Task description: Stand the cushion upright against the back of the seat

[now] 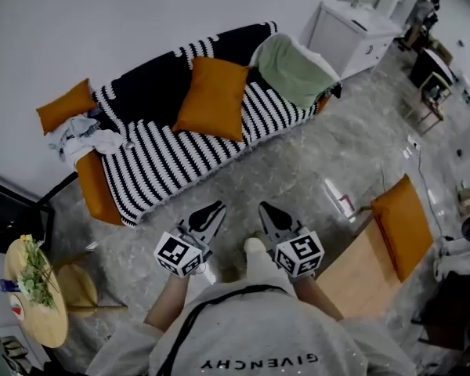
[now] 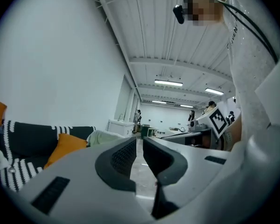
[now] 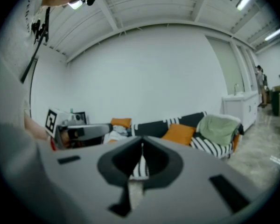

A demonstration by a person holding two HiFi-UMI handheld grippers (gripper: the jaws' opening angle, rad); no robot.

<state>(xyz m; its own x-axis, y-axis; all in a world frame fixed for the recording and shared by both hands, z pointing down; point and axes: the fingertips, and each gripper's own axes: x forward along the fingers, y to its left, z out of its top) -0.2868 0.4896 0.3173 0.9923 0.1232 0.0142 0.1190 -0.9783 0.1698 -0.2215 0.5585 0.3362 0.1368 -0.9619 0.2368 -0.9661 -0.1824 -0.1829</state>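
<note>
An orange cushion (image 1: 211,98) stands upright against the back of the striped black-and-white sofa (image 1: 164,159), near its middle. It also shows in the left gripper view (image 2: 65,146) and the right gripper view (image 3: 179,133). Both grippers hover over the floor in front of the sofa, well short of it. My left gripper (image 1: 207,218) (image 2: 139,146) has a narrow gap between its jaws with nothing in it. My right gripper (image 1: 268,214) (image 3: 142,146) is shut and empty, its jaws touching at the tips.
A second orange cushion (image 1: 65,106) and a heap of pale clothes (image 1: 82,135) lie at the sofa's left end, a green blanket (image 1: 294,70) at its right. A white cabinet (image 1: 352,34) stands behind, a round side table (image 1: 35,292) at the left, an orange-padded chair (image 1: 403,225) at the right.
</note>
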